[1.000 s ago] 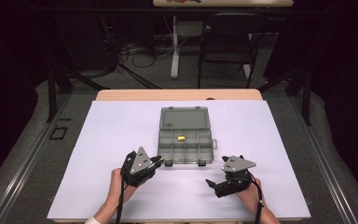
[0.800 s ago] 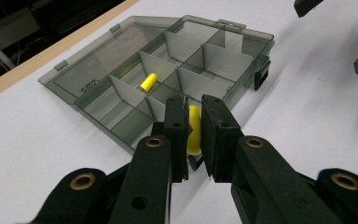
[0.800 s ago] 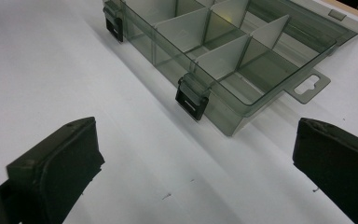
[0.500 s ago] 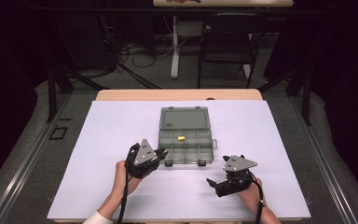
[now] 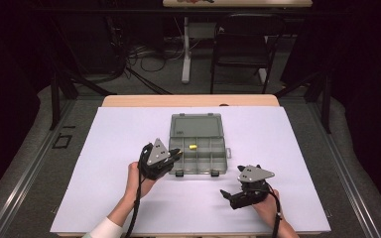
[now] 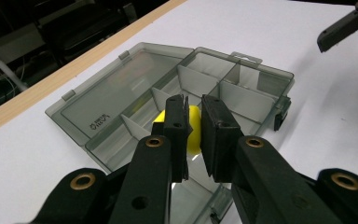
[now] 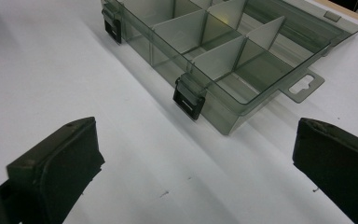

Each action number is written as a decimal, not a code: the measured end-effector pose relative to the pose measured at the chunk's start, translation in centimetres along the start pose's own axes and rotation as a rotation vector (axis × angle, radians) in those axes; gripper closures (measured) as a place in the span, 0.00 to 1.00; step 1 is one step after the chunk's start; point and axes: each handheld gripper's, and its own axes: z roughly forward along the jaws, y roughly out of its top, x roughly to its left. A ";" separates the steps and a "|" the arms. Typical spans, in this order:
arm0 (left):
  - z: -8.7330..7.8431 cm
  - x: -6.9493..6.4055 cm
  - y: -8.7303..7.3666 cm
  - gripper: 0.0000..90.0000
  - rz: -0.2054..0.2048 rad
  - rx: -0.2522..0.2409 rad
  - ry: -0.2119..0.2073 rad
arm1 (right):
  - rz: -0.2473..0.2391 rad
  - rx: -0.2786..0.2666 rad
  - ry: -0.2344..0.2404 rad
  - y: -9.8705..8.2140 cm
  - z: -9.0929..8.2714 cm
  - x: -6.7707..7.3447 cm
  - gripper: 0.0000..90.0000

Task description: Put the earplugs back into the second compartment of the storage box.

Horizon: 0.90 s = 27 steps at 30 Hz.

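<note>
High view gives us the plainest look at the open box [image 5: 197,144]: a smoky clear plastic organizer lying mid-bench, its lid folded flat toward twelve o'clock and its dividers making small compartments. A little yellow piece [image 5: 193,147] sits in a compartment of the row nearest the hinge. We judge the box light, stiff and rather slick, likely to skate on the white bench [image 5: 104,148] if nudged; its rim or the black latches [image 7: 189,99] at its six o'clock edge look the safest holds. The yellow piece seems small and smooth, best pinched across its middle. Our left gripper [image 6: 193,128] hovers over the box's eight o'clock corner, nearly clenched with only a narrow gap, grasping nothing. Our right gripper [image 7: 191,172] waits released, spread wide, at the box's five o'clock.
</note>
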 end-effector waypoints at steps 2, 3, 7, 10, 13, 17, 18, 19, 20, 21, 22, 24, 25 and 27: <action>0.2 0.1 0.2 0.90 -0.002 -0.005 -0.002 | -0.004 0.000 0.001 0.0 0.0 0.1 0.00; 0.4 0.2 0.3 0.90 -0.001 -0.004 -0.001 | -0.004 -0.001 0.002 0.0 0.0 0.1 0.00; 1.0 0.5 0.5 0.90 -0.005 -0.007 -0.002 | -0.001 -0.001 -0.001 0.0 0.0 0.0 0.00; 1.6 0.7 0.7 0.90 -0.005 -0.004 -0.002 | -0.003 -0.002 -0.003 0.0 0.0 0.0 0.00; 2.0 0.8 0.8 0.90 -0.007 -0.003 -0.001 | -0.009 -0.003 -0.005 0.0 -0.1 0.1 0.00; 2.5 1.1 1.0 0.90 -0.012 -0.003 0.002 | -0.005 -0.006 -0.004 0.0 -0.2 0.0 0.00; 2.7 1.2 1.0 0.90 -0.015 -0.004 -0.001 | -0.005 -0.006 -0.005 0.0 -0.2 0.0 0.00; 2.8 1.3 1.0 0.90 -0.016 -0.003 0.000 | -0.006 -0.005 -0.005 0.0 -0.2 0.0 0.00; 2.9 1.3 1.0 0.90 -0.018 -0.003 0.000 | -0.005 -0.005 -0.005 0.0 -0.2 0.0 0.00; 3.1 1.4 1.1 0.90 -0.020 -0.004 -0.001 | -0.006 -0.004 -0.005 0.0 -0.2 0.0 0.00; 3.2 1.4 1.1 0.90 -0.021 -0.003 0.000 | -0.006 -0.005 -0.006 0.0 -0.2 0.0 0.00; 3.4 1.6 1.1 0.89 -0.021 -0.004 -0.001 | -0.009 -0.005 -0.006 0.0 -0.2 0.1 0.00; 3.6 1.6 1.2 0.89 -0.026 -0.001 -0.001 | -0.010 -0.005 -0.006 0.0 -0.2 0.1 0.00; 3.9 1.8 1.2 0.89 -0.028 -0.002 -0.002 | -0.007 -0.005 -0.006 0.0 -0.2 0.0 0.00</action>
